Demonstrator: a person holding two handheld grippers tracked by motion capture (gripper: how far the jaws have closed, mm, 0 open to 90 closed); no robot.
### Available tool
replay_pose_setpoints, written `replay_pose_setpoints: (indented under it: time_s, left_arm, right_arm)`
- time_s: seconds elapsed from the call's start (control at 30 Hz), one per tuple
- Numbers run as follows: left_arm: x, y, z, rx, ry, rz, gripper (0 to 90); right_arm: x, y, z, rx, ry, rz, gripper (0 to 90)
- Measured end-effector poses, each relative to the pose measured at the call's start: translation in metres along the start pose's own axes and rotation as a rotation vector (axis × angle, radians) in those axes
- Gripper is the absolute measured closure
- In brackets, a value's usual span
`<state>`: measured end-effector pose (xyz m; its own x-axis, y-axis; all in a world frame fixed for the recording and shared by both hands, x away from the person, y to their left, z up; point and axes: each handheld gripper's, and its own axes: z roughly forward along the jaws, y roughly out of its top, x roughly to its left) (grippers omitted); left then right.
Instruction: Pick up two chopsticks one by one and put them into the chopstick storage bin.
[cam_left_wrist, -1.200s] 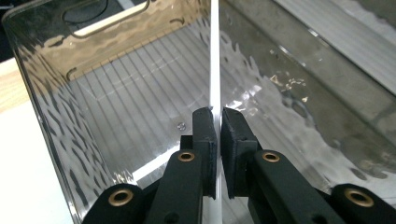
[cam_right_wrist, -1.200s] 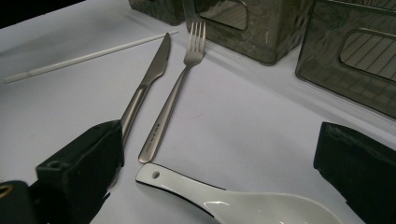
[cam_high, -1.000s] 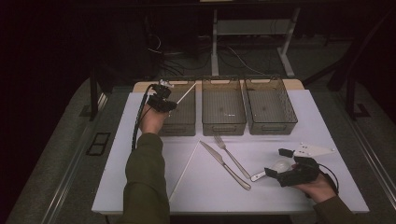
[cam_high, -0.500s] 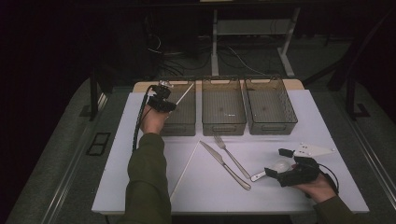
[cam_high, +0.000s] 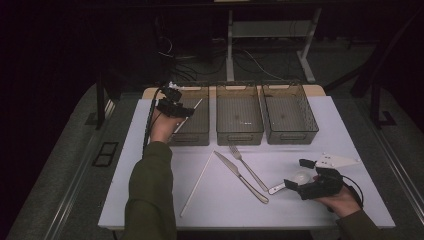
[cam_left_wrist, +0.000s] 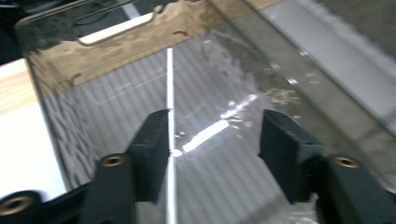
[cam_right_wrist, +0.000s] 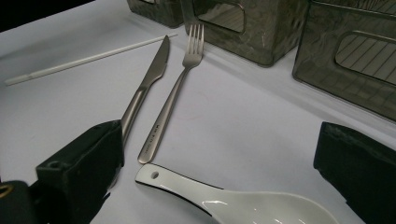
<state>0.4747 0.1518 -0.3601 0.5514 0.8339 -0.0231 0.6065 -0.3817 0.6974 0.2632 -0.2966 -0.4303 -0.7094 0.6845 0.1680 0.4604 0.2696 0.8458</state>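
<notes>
My left gripper (cam_high: 186, 112) hangs over the left clear bin (cam_high: 196, 134). Its jaws have just been opening and stand apart (cam_left_wrist: 215, 119). A thin white stick (cam_left_wrist: 170, 88) lies loose in that bin, right beside the left jaw; it leans on the bin's rim (cam_high: 196, 106). Near the table's front right, my right gripper (cam_high: 299, 174) is open, and a white ceramic spoon (cam_right_wrist: 233, 203) lies on the table between its jaws (cam_right_wrist: 222, 140), untouched. A knife (cam_right_wrist: 144, 84) and a fork (cam_right_wrist: 175, 93) lie side by side just beyond the spoon.
Two more clear bins, the middle one (cam_high: 239, 131) and the right one (cam_high: 289, 131), stand in a row along the white table's (cam_high: 350, 150) back edge. A second white stick (cam_high: 197, 182) lies on the table left of the knife (cam_high: 240, 176). A dark floor surrounds the table.
The left jaws have opened and let go of the white stick, which has dropped lower into the left bin. The right gripper has not moved.
</notes>
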Motion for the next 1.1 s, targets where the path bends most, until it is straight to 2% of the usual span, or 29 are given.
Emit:
replay_pose_setpoints:
  time_s: [0.1,0.23,0.37,0.47,0.67,0.93,1.1]
  left_arm:
    - [-0.002,0.0,-0.011,-0.01,-0.025,-0.002,32.0]
    - [-0.009,-0.001,-0.028,-0.021,-0.055,0.03,23.2]
    - [-0.021,-0.006,-0.045,-0.063,-0.091,0.052,16.7]
    - [-0.029,-0.011,-0.056,-0.077,-0.104,0.075,13.9]
    - [-0.041,-0.03,-0.073,-0.101,-0.167,0.077,6.9]
    - [-0.055,-0.061,-0.086,-0.145,-0.199,0.1,1.0]
    - [-0.065,-0.078,-0.089,-0.153,-0.209,0.114,0.0]
  right_arm:
    - [0.0,0.0,0.0,0.0,-0.002,0.001,2.0]
    - [0.0,0.0,0.0,0.001,-0.004,0.001,2.0]
    - [0.0,0.0,0.0,0.001,-0.006,0.003,2.0]
    - [0.0,0.0,0.0,0.0,-0.007,0.001,2.0]
    - [0.0,0.0,-0.001,-0.002,-0.01,0.001,2.0]
    - [0.001,0.0,-0.001,-0.003,-0.012,0.007,2.0]
    - [0.0,0.0,-0.001,-0.002,-0.015,0.006,2.0]
